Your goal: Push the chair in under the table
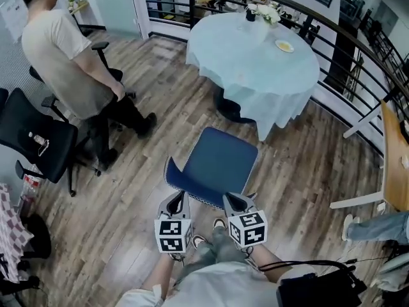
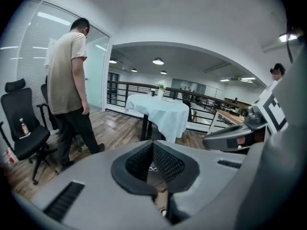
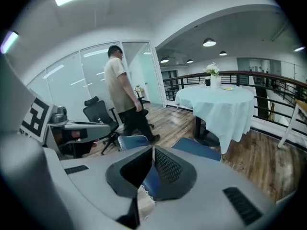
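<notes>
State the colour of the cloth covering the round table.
Pale blue-green fabric tablecloth; clearest in the head view.

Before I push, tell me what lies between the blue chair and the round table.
Nothing stands there: in the head view only bare wooden floor separates the blue chair from the round table.

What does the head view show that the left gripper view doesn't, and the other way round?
Only the head view shows the blue chair, standing clear of the table, and the wearer's shoes. Only the left gripper view shows the ceiling lights and how the left gripper has its jaws shut on nothing. Both show the round table under its pale cloth, the standing person in a beige shirt, the black office chair and the right gripper.
</notes>
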`<state>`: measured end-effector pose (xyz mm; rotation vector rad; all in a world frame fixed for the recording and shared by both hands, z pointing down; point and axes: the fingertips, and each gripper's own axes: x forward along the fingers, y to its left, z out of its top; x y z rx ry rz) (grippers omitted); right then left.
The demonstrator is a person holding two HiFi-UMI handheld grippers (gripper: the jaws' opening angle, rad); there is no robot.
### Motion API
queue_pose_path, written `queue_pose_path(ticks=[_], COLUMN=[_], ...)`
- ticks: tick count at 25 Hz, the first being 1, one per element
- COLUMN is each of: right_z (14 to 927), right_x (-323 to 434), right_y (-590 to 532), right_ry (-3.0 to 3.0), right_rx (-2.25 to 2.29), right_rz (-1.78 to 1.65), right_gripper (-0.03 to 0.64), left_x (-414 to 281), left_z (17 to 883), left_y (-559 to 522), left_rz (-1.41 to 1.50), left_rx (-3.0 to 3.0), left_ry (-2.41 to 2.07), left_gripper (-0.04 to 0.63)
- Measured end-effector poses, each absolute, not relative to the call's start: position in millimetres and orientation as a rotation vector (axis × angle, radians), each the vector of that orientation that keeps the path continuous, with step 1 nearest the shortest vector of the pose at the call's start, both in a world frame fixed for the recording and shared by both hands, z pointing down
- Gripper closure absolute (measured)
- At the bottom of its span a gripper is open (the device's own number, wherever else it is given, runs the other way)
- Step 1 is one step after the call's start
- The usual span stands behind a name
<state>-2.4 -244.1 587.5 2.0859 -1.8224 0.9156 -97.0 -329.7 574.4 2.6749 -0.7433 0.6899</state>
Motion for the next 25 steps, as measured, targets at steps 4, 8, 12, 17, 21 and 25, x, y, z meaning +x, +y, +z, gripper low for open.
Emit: queue_pose_path(ticks=[4, 8, 12, 17, 21, 25], right_z=[603, 619, 630, 635, 641, 652], right_x=[-11, -20, -22, -22, -31, -33], right_y=[-244, -237, -232, -233, -231, -231], right_ry=[-1.864, -1.866, -1.852, -1.882, -1.926, -1.911], right_rx=[2.005, 1.913, 1.844, 1.784, 1.652, 1.626], right_rz=[0.987, 1.031, 1.022, 1.01, 1.048, 1.05], right_gripper=[0.585, 0.49, 0.465, 0.462, 0.462, 0.462], left_x=[-80, -71, -72, -73, -70, -71], left_z=[585, 605, 623, 643, 647, 649], left_y=[-329, -314, -304, -306, -309, -309], left_rz=[0.759, 0.936, 1.152, 1.446, 1.451, 1.454], left_rx=[2.696, 2.701, 2.791, 2.911, 2.931, 2.91], left_ry=[-0.558, -0.364, -0.217, -0.058, -0.002, 0.047], left_gripper=[0.524, 0.406, 0.359, 0.328, 0.327, 0.325])
